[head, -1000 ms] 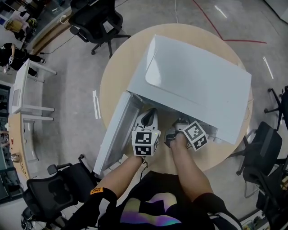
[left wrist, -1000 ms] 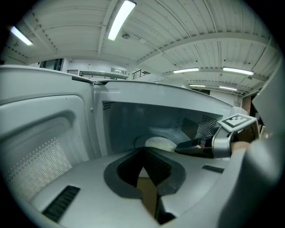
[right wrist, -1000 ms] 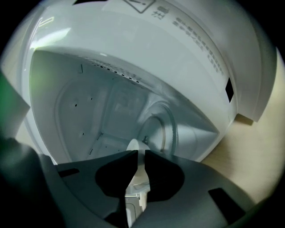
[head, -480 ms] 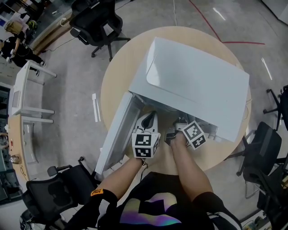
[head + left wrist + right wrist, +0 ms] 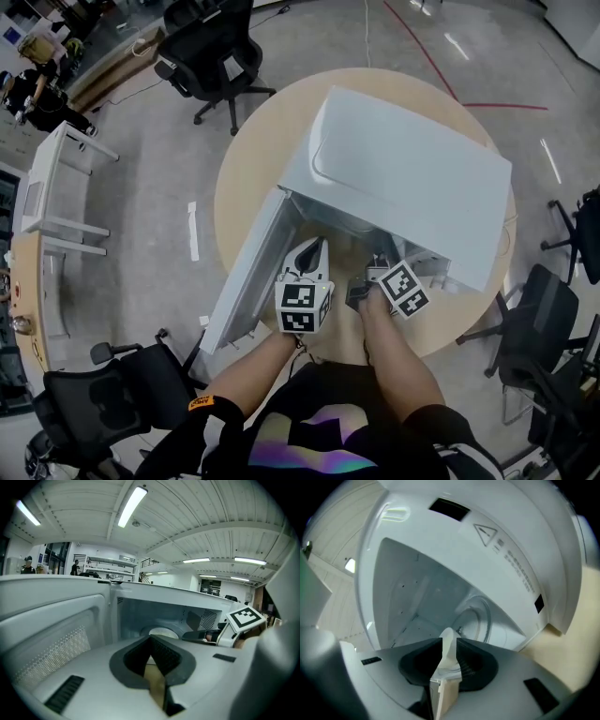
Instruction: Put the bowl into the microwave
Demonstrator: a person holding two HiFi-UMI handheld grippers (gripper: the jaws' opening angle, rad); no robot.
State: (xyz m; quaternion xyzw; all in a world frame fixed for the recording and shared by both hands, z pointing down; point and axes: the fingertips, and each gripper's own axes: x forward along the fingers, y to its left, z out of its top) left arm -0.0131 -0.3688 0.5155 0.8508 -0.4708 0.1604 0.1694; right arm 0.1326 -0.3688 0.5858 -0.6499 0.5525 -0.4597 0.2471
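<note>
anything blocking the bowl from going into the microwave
Nothing visible does. The door is swung open to the left, and the microwave cavity ahead of the bowl, clamped in the right gripper, shows only its turntable. The left gripper sits aside, jaws shut.

Warning triangle [image 5: 486,533] on microwave [image 5: 417,527]; txt illegible.

Most of the bowl [image 5: 447,634] was hidden; only a white rim sliver showed in the right tongs [image 5: 449,645]. Head view: microwave [image 5: 403,178] top hid its cavity.
</note>
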